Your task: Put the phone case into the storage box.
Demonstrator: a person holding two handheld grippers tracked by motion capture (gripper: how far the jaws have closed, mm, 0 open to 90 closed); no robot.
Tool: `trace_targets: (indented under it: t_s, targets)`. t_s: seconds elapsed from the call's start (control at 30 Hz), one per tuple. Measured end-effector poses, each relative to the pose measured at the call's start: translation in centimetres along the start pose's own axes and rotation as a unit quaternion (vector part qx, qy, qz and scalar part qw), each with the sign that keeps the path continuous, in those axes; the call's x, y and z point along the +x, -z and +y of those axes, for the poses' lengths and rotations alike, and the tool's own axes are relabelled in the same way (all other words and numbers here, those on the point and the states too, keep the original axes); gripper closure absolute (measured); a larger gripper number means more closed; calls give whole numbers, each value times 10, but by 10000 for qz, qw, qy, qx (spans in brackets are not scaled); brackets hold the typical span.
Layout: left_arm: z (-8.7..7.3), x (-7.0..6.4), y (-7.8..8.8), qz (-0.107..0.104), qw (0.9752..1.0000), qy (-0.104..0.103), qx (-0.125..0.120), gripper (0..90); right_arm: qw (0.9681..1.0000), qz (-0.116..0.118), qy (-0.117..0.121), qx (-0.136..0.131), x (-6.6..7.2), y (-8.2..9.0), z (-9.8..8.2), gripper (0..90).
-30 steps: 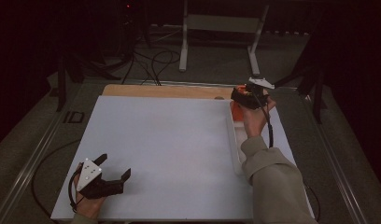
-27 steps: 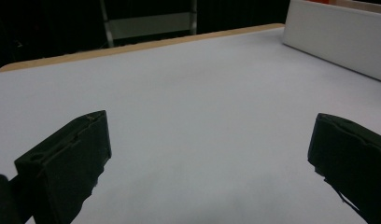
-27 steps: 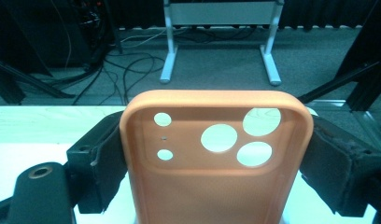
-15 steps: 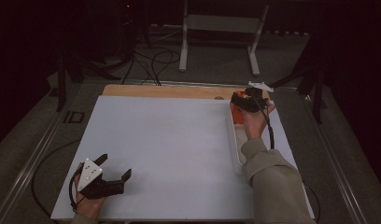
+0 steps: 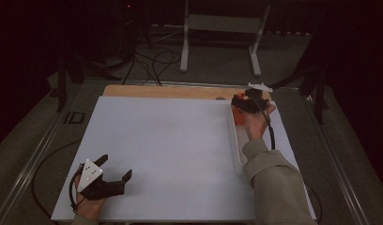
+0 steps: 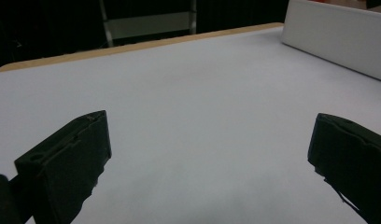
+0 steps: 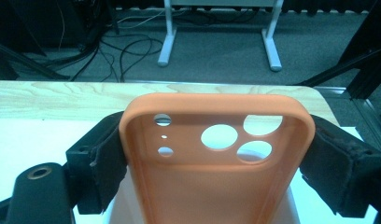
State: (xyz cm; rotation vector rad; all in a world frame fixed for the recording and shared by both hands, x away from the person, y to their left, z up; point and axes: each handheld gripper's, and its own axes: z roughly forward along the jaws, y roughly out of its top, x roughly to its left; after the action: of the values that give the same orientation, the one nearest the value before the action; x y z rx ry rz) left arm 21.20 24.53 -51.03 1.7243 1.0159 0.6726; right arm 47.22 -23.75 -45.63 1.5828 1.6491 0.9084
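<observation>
high view: the white mat (image 5: 171, 150) spreads over the table, with a white tray (image 5: 236, 150) at its right. the right gripper (image 7: 216, 154), at the tray's far end, is clamped on an orange phone case (image 7: 216, 186), so pickup looks done and placing remains. the left gripper (image 5: 115, 169) rests idle, jaws apart.

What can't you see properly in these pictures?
- Bottom end of the orange phone case: cut off by the lower edge of the right gripper view.
- Inside of the white tray: high view, covered by the sleeve.
- Right gripper jaws: too small in the high view.
</observation>
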Motion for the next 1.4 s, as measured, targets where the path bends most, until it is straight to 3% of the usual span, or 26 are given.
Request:
trace_targets:
  t_s: [0.4, 0.6, 0.73, 0.97, 1.4]
  targets:
    - [0, 0, 0, 1, 10000, 20, -22, 2, 10000, -19, 81, 53, 3, -2, 1, 145]
    - [0, 0, 0, -21, 10000, 16, 2, 3, 10000, 2, -55, 71, 0, -3, 1, 134]
    - [0, 0, 0, -20, 10000, 4, 10, 2, 9998, 68, -207, -2, -1, -1, 3, 79]
    - [0, 0, 0, -9, 10000, 2, 7, 2, 9997, 71, -229, -77, -2, 2, 5, 74]
    - [0, 0, 0, -8, 10000, 12, 16, 2, 9995, 279, -83, -144, -4, 14, 9, 76]
